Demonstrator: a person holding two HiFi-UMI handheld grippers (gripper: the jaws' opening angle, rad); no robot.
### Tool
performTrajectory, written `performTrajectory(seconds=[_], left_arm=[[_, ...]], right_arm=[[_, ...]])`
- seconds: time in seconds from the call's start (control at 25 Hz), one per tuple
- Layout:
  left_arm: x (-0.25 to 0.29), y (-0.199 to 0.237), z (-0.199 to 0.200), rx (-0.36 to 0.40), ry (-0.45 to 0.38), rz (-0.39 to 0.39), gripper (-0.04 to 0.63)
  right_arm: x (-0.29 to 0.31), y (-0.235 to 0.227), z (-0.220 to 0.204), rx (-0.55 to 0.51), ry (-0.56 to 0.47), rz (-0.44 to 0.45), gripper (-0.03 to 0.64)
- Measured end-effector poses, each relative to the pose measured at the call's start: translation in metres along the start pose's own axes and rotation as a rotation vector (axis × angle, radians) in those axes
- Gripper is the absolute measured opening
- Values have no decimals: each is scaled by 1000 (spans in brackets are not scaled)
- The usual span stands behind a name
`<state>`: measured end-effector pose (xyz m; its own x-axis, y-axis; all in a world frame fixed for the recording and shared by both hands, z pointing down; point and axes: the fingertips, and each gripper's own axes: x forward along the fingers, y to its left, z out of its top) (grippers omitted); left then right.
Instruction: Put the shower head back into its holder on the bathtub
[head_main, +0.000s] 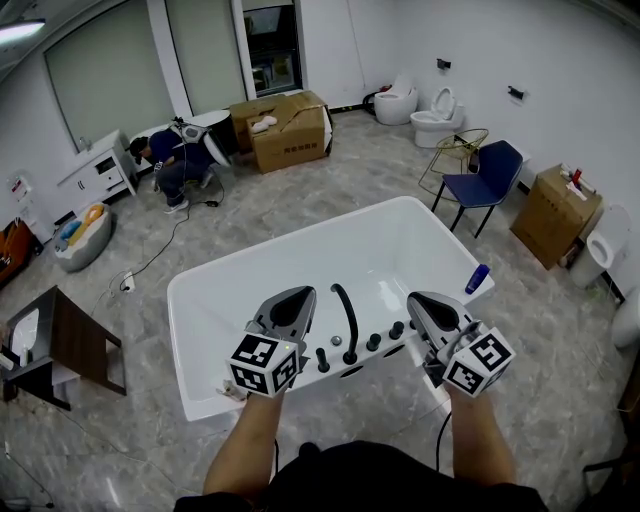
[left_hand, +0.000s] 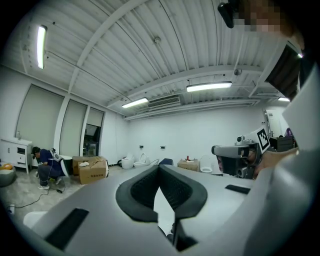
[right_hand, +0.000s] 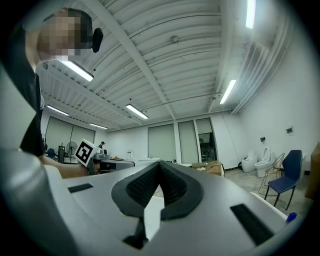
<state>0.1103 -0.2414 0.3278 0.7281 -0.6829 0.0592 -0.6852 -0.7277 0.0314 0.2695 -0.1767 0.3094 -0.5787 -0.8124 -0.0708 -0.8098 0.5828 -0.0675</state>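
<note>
A white bathtub (head_main: 230, 290) fills the middle of the head view. On its near rim stand a black curved spout (head_main: 347, 310) and a row of black knobs (head_main: 373, 342). My left gripper (head_main: 297, 297) hovers over the near rim left of the spout, shut, with nothing between its jaws (left_hand: 160, 167). To the right of the knobs my right gripper (head_main: 425, 300) is also shut and empty (right_hand: 160, 164). A thin black hose (head_main: 437, 440) hangs below the right hand. I cannot make out the shower head or its holder; the grippers hide that part of the rim.
A blue bottle (head_main: 478, 278) stands on the tub's right corner. A blue chair (head_main: 490, 175), a cardboard box (head_main: 555, 210) and toilets (head_main: 435, 115) line the right and far side. More boxes (head_main: 290, 130) and a crouching person (head_main: 175, 165) are far left, a dark cabinet (head_main: 80, 345) near left.
</note>
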Motion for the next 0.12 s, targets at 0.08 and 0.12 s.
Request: performTrajectory(seconds=[0.08,0.12], left_arm=[[2,-2,0,2,3,0,15],[3,-2,0,3,5,0,15]], right_arm=[[-1,-2,1,2,1,-2,17],[-2,-3,1,4,1,-3,17]])
